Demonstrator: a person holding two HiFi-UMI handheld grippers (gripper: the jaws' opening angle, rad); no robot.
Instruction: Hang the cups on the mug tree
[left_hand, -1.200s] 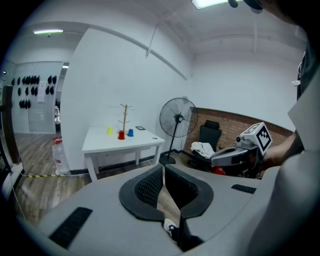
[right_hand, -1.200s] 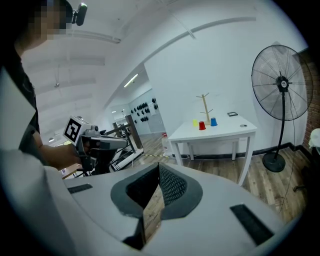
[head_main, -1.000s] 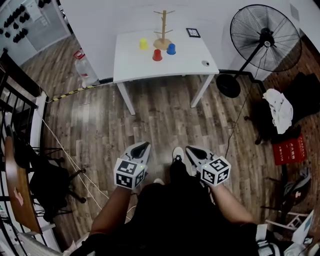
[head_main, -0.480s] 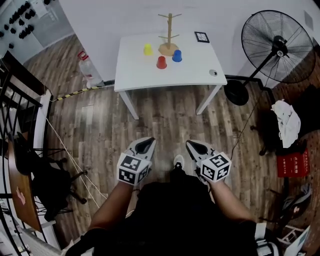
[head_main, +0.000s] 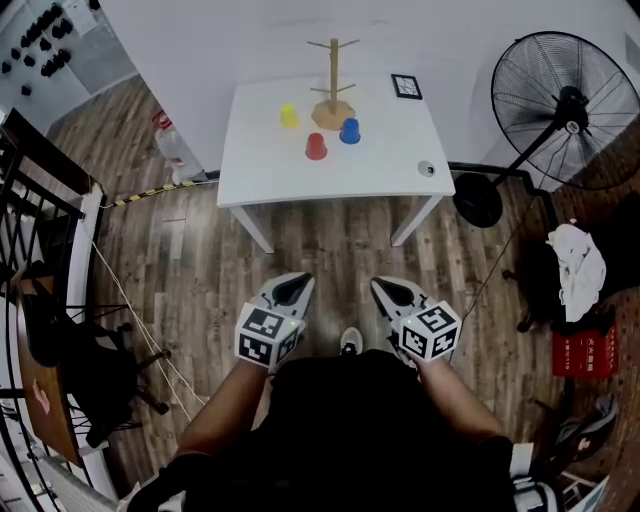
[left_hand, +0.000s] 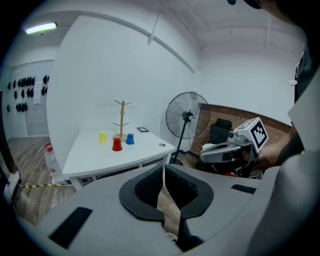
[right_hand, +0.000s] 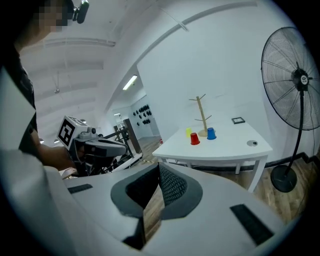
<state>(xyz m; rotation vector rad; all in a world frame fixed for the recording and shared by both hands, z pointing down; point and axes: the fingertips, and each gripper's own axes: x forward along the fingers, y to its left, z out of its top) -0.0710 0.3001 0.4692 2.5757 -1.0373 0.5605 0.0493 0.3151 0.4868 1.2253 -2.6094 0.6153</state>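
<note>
A wooden mug tree stands at the back of a white table, with no cup on its pegs. Three cups sit upside down beside it: yellow, red and blue. The same tree and cups show small and far off in both gripper views. My left gripper and right gripper are held low over the wooden floor, well short of the table. Both are shut and hold nothing.
A tall black standing fan is right of the table. A small framed item and a small round object lie on the table. A plastic bottle stands on the floor at left. Black chair and railing at left; red box at right.
The table, the tree and the cups have come nearer and sit lower in the head view. Both grippers stay shut and level in front of the body.
</note>
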